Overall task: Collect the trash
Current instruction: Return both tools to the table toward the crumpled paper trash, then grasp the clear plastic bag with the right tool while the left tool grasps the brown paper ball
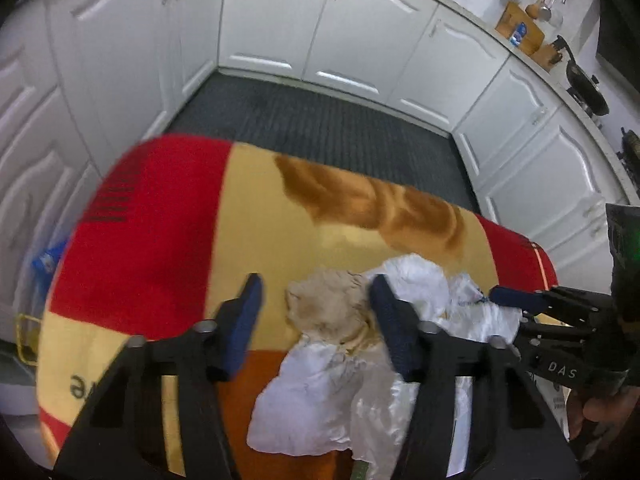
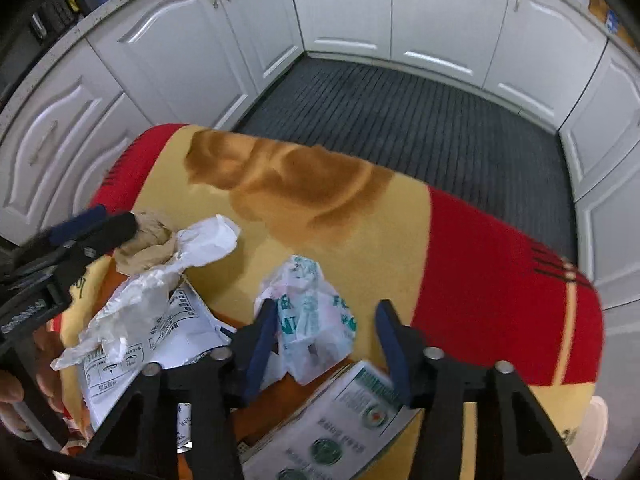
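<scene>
Crumpled beige paper wad (image 1: pixel 332 312) on fuzzy red/yellow blanket (image 1: pixel 160 248) is straddled by L gripper (image 1: pixel 316 320), jaws spread. Crinkly printed plastic bag (image 2: pixel 316 320) is flanked by R gripper (image 2: pixel 328 344), jaws apart, not pinched.

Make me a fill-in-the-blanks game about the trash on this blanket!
1. The left gripper hovers over a crumpled ____ tissue.
2. The plastic bag in front of the right gripper has ____ letters printed on it.
3. The trash lies on a blanket that is yellow and ____.
4. The cabinet doors behind the blanket are ____.

Missing words: tan; green; red; white
</scene>
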Tool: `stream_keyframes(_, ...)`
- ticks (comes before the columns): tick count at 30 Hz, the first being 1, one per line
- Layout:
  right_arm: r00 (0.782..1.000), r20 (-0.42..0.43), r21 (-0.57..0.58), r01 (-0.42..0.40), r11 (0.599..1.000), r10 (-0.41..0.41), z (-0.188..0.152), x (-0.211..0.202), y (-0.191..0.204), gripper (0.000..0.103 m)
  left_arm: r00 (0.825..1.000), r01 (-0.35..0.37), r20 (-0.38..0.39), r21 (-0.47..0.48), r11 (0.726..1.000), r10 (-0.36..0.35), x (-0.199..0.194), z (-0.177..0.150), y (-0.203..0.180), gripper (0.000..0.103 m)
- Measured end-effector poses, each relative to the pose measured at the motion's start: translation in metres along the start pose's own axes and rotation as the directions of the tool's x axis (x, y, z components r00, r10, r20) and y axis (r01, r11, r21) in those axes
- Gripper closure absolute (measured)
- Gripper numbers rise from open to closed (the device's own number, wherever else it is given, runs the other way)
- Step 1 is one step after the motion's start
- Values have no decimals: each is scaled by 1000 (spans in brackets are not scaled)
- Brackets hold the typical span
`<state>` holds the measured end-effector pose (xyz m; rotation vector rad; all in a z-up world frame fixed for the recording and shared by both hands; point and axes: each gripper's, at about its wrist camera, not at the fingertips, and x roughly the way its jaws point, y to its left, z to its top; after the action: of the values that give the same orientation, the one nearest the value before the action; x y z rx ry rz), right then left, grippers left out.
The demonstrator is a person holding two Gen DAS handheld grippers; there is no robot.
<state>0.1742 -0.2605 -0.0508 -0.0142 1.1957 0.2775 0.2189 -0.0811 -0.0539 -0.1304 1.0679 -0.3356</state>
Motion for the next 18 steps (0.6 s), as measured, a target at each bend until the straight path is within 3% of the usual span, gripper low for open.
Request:
stream_keyframes(1, 1000, 5, -3, -13, 1000, 14, -2, -1, 0, 72, 1000, 1, 7, 4, 1000, -1, -2, 0, 0, 66)
stream_keyframes(3, 999, 39, -7, -34, 999, 35, -7, -8, 0, 77, 1000, -12, 28, -1, 1000, 12, -9, 2, 0, 88)
stream_keyframes(7, 990, 121, 17, -77, 997, 74, -17, -28, -2, 80, 998, 23, 61, -20, 1000, -22, -32, 2, 2, 91)
stream_keyframes(11, 981, 175, 31, -96, 995, 89, -21, -48, -2, 81, 996, 9, 92, -4, 1000, -9, -50, -2, 2, 96)
stream_keyframes(18, 957, 268, 48, -130, 990, 113, -36, -91, -1, 81, 992, 6, 128, 46, 999, -12, -83, -9, -10, 96)
